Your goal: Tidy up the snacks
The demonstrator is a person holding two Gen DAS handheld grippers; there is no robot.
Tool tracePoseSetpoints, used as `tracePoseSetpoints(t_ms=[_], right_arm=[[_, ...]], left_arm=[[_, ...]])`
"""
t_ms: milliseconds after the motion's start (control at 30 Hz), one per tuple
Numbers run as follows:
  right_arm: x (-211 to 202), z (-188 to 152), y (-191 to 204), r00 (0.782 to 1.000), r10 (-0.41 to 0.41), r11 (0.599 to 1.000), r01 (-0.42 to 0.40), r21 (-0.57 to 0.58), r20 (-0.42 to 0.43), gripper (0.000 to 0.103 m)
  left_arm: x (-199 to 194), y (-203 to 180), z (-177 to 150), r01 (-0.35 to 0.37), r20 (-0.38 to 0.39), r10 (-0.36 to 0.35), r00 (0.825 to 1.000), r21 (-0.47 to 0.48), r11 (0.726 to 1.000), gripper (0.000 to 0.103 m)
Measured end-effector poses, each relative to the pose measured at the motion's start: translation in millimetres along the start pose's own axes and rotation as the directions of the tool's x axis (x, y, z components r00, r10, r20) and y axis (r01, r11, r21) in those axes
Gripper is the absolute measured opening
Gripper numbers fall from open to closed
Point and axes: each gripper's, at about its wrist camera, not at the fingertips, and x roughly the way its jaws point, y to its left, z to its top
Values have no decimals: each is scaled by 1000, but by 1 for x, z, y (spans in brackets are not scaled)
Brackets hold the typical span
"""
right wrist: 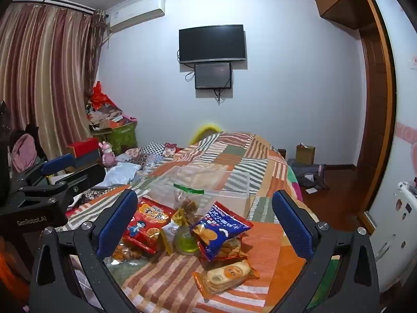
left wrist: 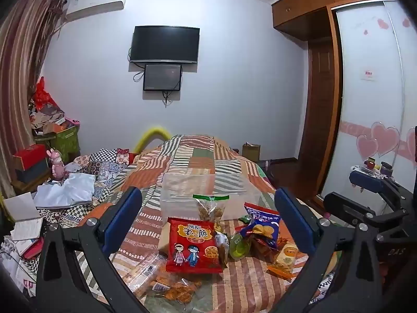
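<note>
Bed (left wrist: 198,156) ahead carries snacks; both my hand-held grippers, left hand-held gripper (left wrist: 208,219) and right hand-held gripper (right wrist: 206,221), gape empty. I should pinch the red packet (left wrist: 192,245) by its edge, toward the clear box (left wrist: 208,193).

The left tongs (left wrist: 208,216) and right tongs (right wrist: 206,219) hover side by side, both spread wide and tilted slightly downward, gripping nothing.

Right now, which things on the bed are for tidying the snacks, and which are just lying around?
For the job:
- red snack bag
- blue snack bag
- clear bag with green top
- orange-wrapped cakes
- clear plastic box
- left gripper and right gripper, both open

Just lying about:
- pink bunny toy
- white cloth
- notebooks
</note>
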Motion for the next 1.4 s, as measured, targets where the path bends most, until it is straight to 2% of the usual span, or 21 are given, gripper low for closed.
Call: tracePoseSetpoints(t_ms=[1400], right_arm=[[-5,5,-1,1000,11,999,-12,31,18,103]], left_arm=[[-4,-2,4,8,17,-8,1000,0,1000,103]])
